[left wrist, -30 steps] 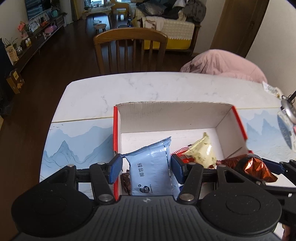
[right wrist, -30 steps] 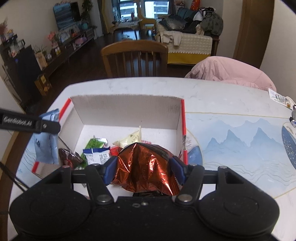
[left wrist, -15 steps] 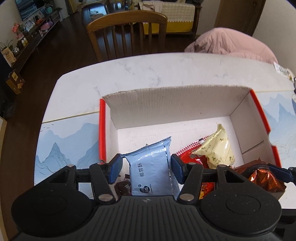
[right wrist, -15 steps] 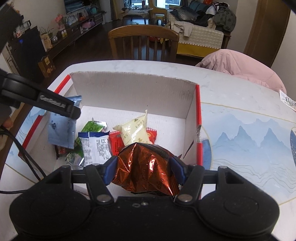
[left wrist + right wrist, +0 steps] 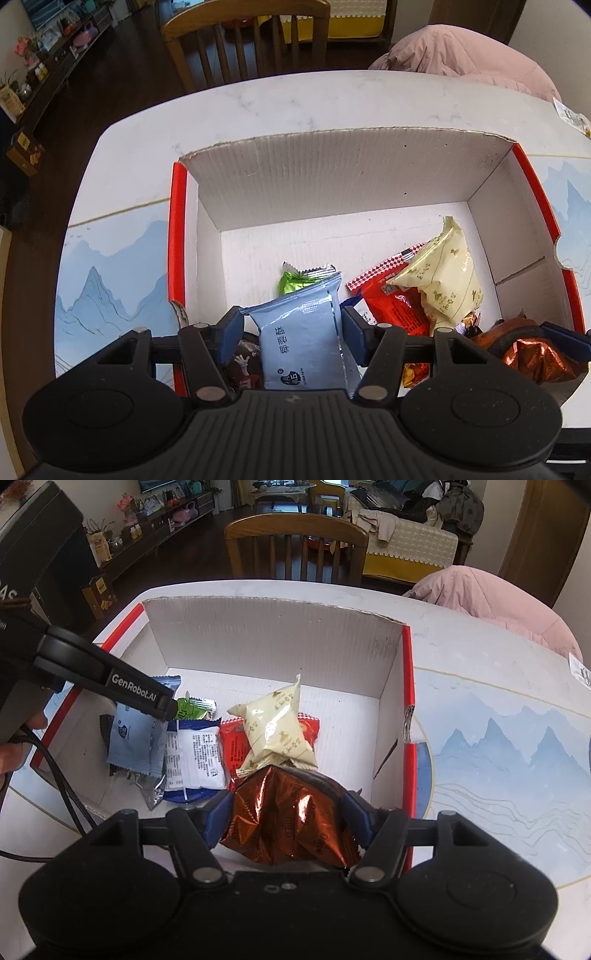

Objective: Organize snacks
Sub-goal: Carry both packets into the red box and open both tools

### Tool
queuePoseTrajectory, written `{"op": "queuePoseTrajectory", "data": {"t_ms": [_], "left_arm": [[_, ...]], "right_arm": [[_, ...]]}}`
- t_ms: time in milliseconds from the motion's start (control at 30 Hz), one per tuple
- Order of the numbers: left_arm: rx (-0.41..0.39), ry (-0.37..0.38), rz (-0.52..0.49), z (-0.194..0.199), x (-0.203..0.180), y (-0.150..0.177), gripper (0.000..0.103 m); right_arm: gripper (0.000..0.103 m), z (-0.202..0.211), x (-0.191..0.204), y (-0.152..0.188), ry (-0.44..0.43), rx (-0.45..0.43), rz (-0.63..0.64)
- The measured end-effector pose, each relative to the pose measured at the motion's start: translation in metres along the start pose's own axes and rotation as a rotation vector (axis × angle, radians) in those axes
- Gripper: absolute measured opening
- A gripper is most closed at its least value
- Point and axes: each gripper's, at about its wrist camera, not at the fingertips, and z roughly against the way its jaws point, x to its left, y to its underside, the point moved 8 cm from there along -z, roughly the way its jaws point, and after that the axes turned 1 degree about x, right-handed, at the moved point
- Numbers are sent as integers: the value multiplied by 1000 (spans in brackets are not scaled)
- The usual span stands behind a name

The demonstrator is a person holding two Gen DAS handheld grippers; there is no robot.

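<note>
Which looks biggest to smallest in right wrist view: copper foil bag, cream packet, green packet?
1. Copper foil bag, between the opening right gripper jaws; nearest the lens, so its lead is unsure.
2. Cream packet.
3. Green packet, partly hidden by the left gripper.

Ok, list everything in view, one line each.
box: one, white with red edges, on the table
table: one, white marble with blue mountain print
light blue packet: one, between the left gripper's fingers, over the box
copper foil packet: one, between the right gripper's fingers
cream packet: one, in the box, on the red packet
red packet: one, in the box
green packet: one, in the box
chair: one, wooden, behind the table
left gripper: shut on the light blue packet
right gripper: jaws opening
</note>
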Motion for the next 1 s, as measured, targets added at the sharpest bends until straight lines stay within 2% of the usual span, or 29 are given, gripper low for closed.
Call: {"op": "queuePoseTrajectory", "data": {"t_ms": [300, 933, 1000], "left_arm": [[-19, 33, 27, 12, 3, 9, 58], [-150, 108, 52, 85, 12, 46, 58], [-164, 113, 49, 94, 13, 50, 61]], "right_arm": [[79, 10, 0, 1, 1, -28, -16], [89, 74, 7, 14, -32, -136, -72], [89, 82, 10, 16, -34, -151, -67]]}}
